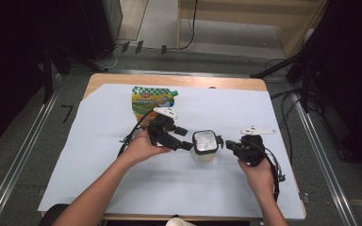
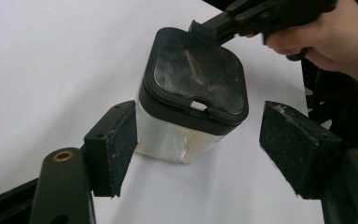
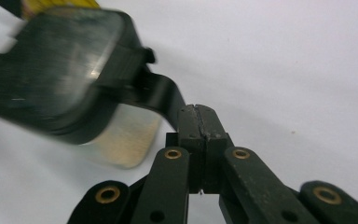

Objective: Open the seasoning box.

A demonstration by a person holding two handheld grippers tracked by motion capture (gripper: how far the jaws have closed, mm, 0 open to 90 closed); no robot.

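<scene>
High view: the lidded jar (image 1: 205, 145) stood at frame centre on the white sheet (image 1: 122, 183), pouch (image 1: 152, 101) upper left; left gripper view: left gripper (image 2: 198, 149) gaped wide around the jar; right gripper view: right gripper (image 3: 200, 123) pinched the jar's black tab (image 3: 161, 93)

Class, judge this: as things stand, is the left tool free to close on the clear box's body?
Probably yes: the left tool is open, its pads either side of the box, nothing between. The right tool holds only the lid's handle.
</scene>
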